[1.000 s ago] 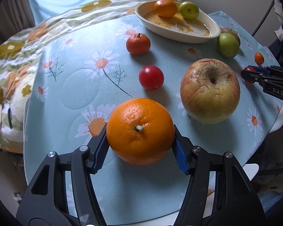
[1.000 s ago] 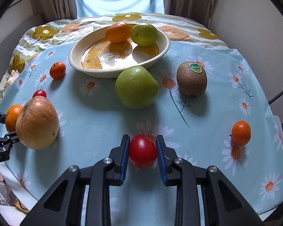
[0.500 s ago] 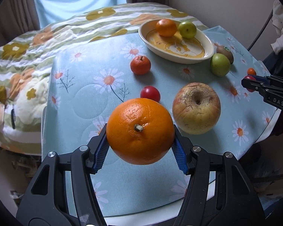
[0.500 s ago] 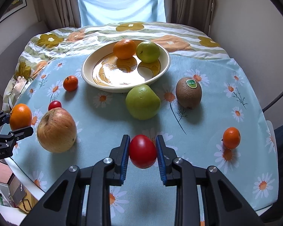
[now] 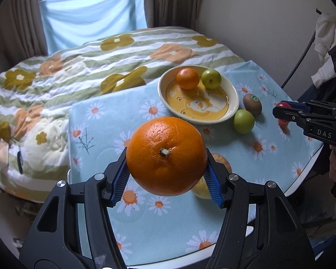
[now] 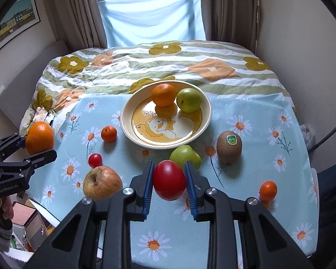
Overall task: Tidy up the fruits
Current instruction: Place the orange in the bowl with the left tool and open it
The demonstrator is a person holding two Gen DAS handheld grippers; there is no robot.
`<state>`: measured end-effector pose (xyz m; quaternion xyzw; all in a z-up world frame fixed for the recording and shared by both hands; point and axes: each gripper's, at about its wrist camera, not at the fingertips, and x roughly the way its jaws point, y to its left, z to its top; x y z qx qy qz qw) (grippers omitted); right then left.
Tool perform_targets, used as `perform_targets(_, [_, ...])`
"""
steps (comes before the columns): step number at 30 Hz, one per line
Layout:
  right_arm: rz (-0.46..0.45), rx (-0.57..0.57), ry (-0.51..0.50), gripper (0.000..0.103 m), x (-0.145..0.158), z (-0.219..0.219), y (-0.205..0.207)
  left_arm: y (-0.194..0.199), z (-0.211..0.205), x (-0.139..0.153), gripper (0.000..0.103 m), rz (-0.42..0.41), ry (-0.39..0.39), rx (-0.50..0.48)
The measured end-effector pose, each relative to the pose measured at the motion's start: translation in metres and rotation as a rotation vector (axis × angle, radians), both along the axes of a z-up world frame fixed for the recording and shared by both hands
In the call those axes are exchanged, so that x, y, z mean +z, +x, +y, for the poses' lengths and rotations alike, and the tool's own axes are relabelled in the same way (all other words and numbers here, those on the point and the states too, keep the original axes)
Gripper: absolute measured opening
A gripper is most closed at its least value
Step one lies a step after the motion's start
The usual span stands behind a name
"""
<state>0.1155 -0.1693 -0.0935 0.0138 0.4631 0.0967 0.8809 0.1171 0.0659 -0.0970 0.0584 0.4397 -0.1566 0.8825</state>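
My left gripper (image 5: 166, 174) is shut on a large orange (image 5: 166, 155) and holds it high above the near left of the table; it also shows in the right wrist view (image 6: 39, 137). My right gripper (image 6: 169, 180) is shut on a red tomato (image 6: 169, 180), lifted above the table's near side. The cream bowl (image 6: 132, 107) holds a small orange (image 6: 163, 94) and a green apple (image 6: 188, 100). On the daisy cloth lie a big apple (image 6: 102, 182), a cherry tomato (image 6: 95, 159), two mandarins (image 6: 109, 133) (image 6: 268, 190), a green apple (image 6: 183, 154) and a kiwi (image 6: 229, 143).
A flowered striped blanket (image 6: 145, 67) covers the far half of the table. Curtains and a blue-draped window stand behind. The table edge (image 6: 44, 208) is near on the left, with boxes below it. A cable (image 5: 300, 56) hangs by the right wall.
Both grippers have risen with their fruit and pulled back, so more of the table and the window shows. The loose fruit has not moved.
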Motion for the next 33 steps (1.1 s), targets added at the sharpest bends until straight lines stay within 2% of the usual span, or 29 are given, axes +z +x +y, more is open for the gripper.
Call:
perform_targets(7, [-0.015, 0.064, 0.009, 0.025, 0.010, -0.005, 0.030, 0.038, -0.023, 0.011, 0.065, -0.013, -0.023, 0.037])
perform_targets(12, [-0.004, 0.115, 0.003, 0.025, 0.007, -0.011, 0.059, 0.076, -0.042, 0.006, 0.065, -0.004, -0.033, 0.056])
perform_targets(22, [0.022, 0.182, 0.002, 0.025, -0.009, -0.029, 0.113, 0.143, -0.082, -0.033, 0.065, 0.058, -0.006, 0.058])
perform_targets(33, [0.093, 0.190, 0.027, 0.025, -0.034, -0.046, 0.144, 0.181, -0.106, -0.078, 0.065, 0.145, 0.077, 0.035])
